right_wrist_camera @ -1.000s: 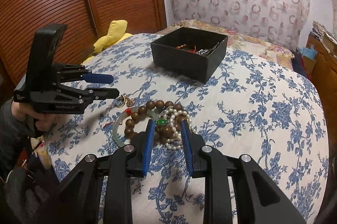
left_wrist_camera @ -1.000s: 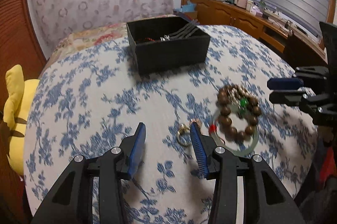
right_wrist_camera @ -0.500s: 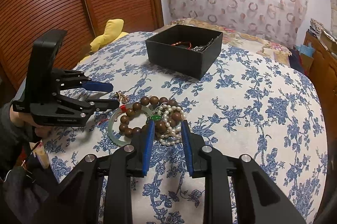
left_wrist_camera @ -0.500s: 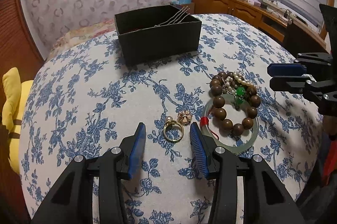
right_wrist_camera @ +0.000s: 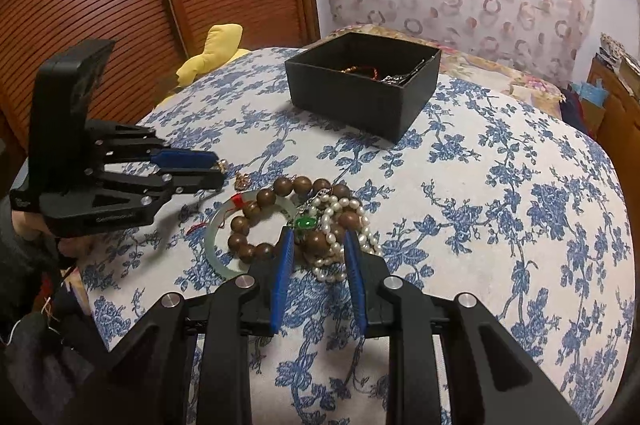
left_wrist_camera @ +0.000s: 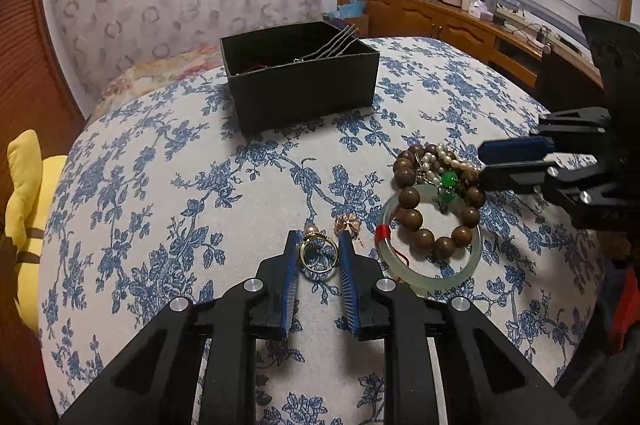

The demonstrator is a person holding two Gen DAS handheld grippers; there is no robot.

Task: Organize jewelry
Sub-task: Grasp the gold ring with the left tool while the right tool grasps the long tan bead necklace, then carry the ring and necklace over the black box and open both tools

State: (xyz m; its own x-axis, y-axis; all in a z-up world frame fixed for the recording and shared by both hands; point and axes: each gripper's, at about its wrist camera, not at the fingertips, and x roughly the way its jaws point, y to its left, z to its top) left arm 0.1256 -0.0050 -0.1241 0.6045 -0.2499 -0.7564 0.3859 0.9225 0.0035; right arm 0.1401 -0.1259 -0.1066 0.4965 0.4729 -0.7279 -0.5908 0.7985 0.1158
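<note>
No readable brand or label showed anywhere; faint embossed lettering on the side of the left gripper (right_wrist_camera: 208,169) was too small to make out. That gripper reached in low over the blue-and-white floral cloth (left_wrist_camera: 160,185) covering the desk, its black frame gripped from behind by a dark-sleeved hand, and its blue ribbed jaws stood a narrow gap apart with the gold ring (left_wrist_camera: 318,255) lying flat between their tips, close to both pads though contact could not be confirmed. Just past the right jaw tip lay a small rose-gold flower charm (left_wrist_camera: 347,223), and to the right of that a pale green jade bangle (left_wrist_camera: 432,277) with a red thread knot, smooth and glassy. Resting across the bangle was a bracelet of round brown wooden beads (left_wrist_camera: 412,219), tangled with a strand of small white pearls (right_wrist_camera: 332,221) and a bright green stone pendant (left_wrist_camera: 449,181). The right gripper (right_wrist_camera: 318,245) pointed slightly downward at this heap, its jaws spread, the wooden beads and pearls sitting between and just ahead of the tips without being pinched. Well beyond both sets of jaws stood a matte black square box (right_wrist_camera: 360,97), open-topped, holding a red-orange beaded piece and some silvery metal strands leaning on its rim.
</note>
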